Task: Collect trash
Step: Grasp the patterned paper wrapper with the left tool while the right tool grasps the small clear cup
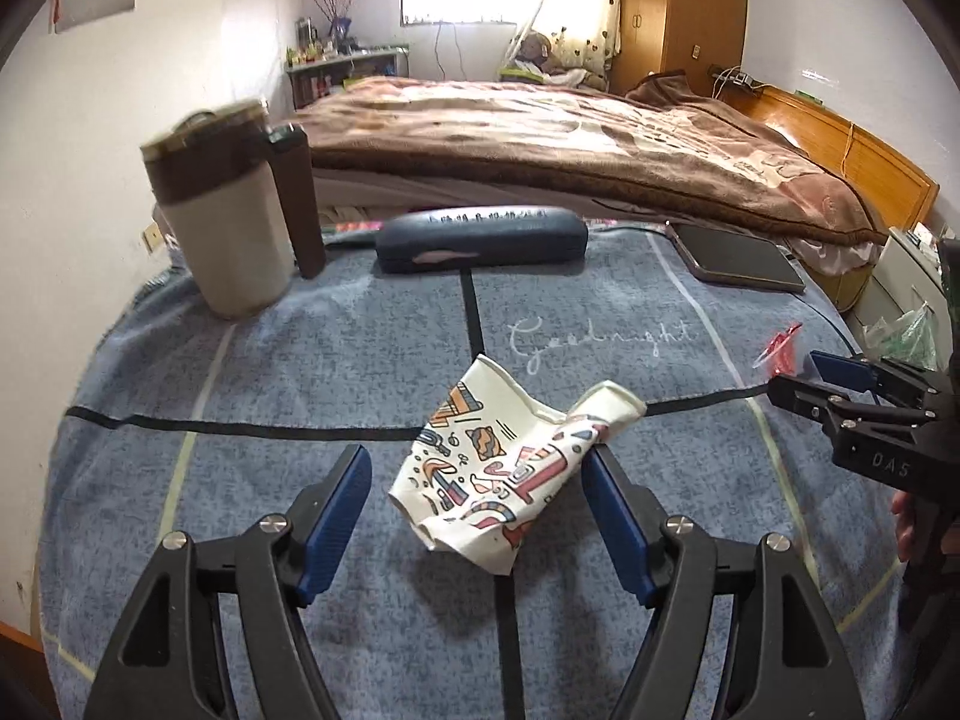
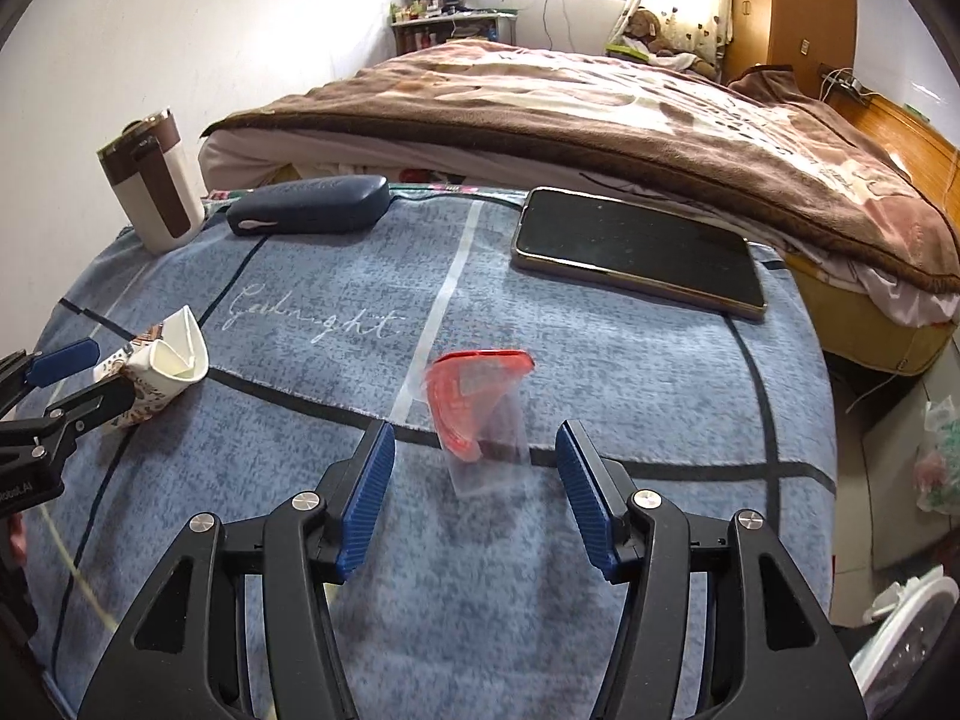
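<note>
A crushed paper cup (image 1: 498, 468) with colourful patterns lies on the blue cloth-covered table (image 1: 300, 360). My left gripper (image 1: 477, 474) is open, its blue pads on either side of the cup, the right pad touching it. The cup also shows at the left in the right wrist view (image 2: 162, 366). A red and clear plastic wrapper (image 2: 480, 408) lies on the cloth between the open fingers of my right gripper (image 2: 477, 450), just beyond the tips. The wrapper (image 1: 780, 348) and the right gripper (image 1: 840, 384) show at the right edge of the left wrist view.
At the table's back stand a beige and brown tumbler (image 1: 234, 210), a dark blue glasses case (image 1: 480, 237) and a black phone (image 2: 636, 252). A bed with a brown blanket (image 2: 600, 114) lies behind. Plastic bags (image 2: 936, 456) hang beyond the table's right edge.
</note>
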{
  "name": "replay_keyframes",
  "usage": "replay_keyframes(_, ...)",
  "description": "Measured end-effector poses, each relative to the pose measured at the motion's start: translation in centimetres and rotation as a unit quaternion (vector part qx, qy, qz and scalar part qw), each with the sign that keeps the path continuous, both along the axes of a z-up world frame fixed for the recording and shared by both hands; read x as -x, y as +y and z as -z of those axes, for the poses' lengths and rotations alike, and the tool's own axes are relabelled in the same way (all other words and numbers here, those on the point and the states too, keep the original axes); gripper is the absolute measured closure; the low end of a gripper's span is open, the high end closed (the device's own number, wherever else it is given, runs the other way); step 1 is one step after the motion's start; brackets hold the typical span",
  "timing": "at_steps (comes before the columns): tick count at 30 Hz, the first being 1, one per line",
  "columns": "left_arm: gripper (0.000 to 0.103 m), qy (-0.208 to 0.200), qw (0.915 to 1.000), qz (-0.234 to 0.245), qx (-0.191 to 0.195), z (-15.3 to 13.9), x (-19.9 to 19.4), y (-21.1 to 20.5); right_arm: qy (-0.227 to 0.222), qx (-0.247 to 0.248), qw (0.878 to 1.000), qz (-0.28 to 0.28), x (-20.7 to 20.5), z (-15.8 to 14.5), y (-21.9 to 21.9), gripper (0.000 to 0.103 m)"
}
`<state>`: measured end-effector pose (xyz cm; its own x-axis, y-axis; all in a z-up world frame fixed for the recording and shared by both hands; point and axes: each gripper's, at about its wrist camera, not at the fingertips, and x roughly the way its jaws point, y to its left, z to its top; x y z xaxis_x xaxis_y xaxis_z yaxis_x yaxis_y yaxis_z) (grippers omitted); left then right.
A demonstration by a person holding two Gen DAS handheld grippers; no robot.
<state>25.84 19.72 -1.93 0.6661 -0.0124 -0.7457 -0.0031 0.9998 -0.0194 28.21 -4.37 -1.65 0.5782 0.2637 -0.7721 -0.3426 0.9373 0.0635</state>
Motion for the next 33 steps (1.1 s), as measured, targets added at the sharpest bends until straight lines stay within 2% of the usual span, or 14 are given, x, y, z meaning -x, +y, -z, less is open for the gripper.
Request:
replay_keyframes(2,0.029,0.008,0.9999,0.0,0.015,0.4,-0.4,0.2,0.0,0.004,1.0,0.001,-0.3,0.2,0.1,0.045)
replay_keyframes(5,0.029,0.015,0.9999,0.004,0.001,1.0,-0.8,-0.2,0.003,0.007,1.0,0.006,-0.7,0.4,0.1,0.045)
replay_keyframes(11,0.029,0.017,0.9998,0.002,0.006,1.6,-1.4,-0.2,0.006,-0.001,1.0,0.006,-1.0,0.4,0.3,0.045)
replay_keyframes(15,0.043,0.015,0.9999,0.0,0.007,1.6,-1.3,0.0,0.005,-0.001,1.0,0.008,-1.0,0.5,0.4,0.045)
replay_keyframes(17,0.046,0.012,0.9999,-0.001,0.008,1.5,-1.2,0.0,0.004,-0.006,1.0,0.008,-0.9,0.4,0.4,0.045)
replay_keyframes(19,0.05,0.01,0.9999,0.001,0.01,1.4,-1.2,0.0,0.004,-0.008,1.0,0.006,-1.0,0.4,0.4,0.049)
replay_keyframes(23,0.051,0.008,0.9999,0.004,0.008,1.4,-1.1,-0.2,0.005,-0.006,1.0,0.005,-1.1,0.5,0.5,0.055)
replay_keyframes(27,0.052,0.006,1.0,0.003,0.007,1.3,-1.0,-0.3,0.001,-0.004,1.0,0.007,-1.0,0.4,0.5,0.069)
replay_keyframes(33,0.052,0.002,1.0,0.005,0.005,1.1,-0.7,-0.5,-0.003,-0.005,1.0,0.006,-0.8,0.3,0.5,0.069)
